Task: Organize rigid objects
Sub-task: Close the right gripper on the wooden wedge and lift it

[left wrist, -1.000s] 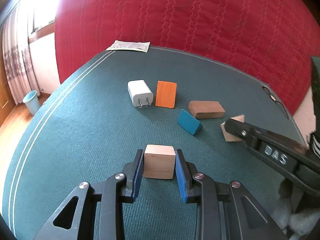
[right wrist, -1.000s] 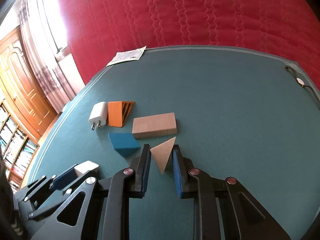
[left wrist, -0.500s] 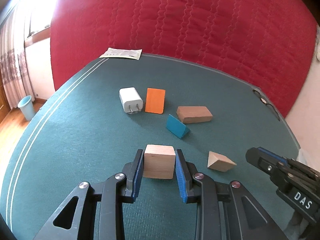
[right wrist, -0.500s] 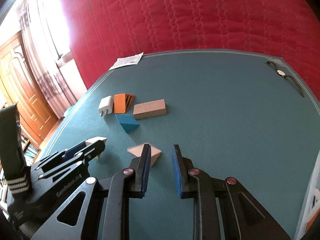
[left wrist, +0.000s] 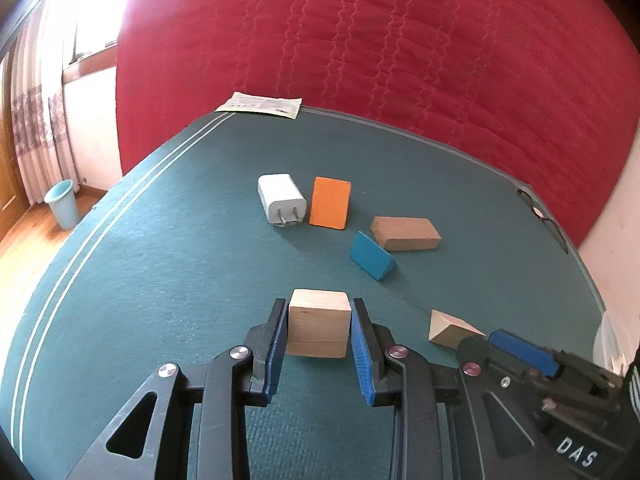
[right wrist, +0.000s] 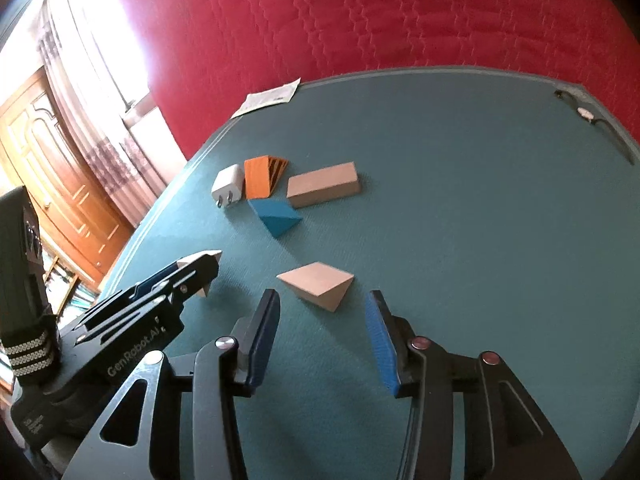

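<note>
Left tool (left wrist: 319,334) clamped on cube (left wrist: 319,322) above counter (left wrist: 160,280); right tool (right wrist: 322,338) just opened, wedge (right wrist: 318,285) released ahead between jaws, untouched. Mid-sorting; next likely placing cube beside blocks ahead

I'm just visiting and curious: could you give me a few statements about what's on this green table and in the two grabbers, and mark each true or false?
1. The left gripper clamps a wooden cube. True.
2. The right gripper squeezes the wooden wedge. False: its jaws have just been opening, and the wedge lies free on the table.
3. The white charger lies beside the orange block. True.
4. The blue wedge is stacked on the wooden rectangular block. False: it lies on the table beside it.
</note>
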A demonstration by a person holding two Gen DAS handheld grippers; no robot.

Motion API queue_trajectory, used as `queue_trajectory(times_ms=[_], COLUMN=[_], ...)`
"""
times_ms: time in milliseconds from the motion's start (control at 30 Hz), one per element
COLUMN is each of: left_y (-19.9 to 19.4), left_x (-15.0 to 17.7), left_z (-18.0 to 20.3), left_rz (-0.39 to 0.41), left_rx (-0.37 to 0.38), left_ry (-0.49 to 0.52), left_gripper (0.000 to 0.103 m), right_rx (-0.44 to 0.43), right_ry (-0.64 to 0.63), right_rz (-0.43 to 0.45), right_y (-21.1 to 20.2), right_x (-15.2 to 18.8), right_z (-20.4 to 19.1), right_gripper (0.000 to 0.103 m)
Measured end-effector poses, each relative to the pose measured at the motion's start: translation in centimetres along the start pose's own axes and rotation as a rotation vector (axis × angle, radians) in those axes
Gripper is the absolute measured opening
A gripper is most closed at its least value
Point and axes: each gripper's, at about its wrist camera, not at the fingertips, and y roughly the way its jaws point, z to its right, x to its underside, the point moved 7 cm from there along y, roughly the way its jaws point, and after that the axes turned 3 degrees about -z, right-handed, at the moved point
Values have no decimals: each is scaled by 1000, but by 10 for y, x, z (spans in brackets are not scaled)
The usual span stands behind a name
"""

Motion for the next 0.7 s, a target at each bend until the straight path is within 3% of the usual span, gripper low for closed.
queue_trajectory(times_ms=[167, 400, 500, 700], left_y=[-3, -3, -1, 0], left_x=[-1, -1, 0, 0], left_z=[-9, -10, -9, -5], left_rz=[9, 10, 4, -2], left_rx=[-27, -34, -31, -21], left_ry=[-27, -26, -24, -8], left_gripper=[32, 32, 32, 32], right_rx=[-1, 70, 118, 144], right_ry=[-10, -40, -59, -99], right_rz=[-4, 1, 10, 24], right_y=[6, 23, 24, 20], right_x=[-2, -10, -11, -7], right_z=[-9, -15, -15, -17], right_gripper=[46, 46, 38, 35])
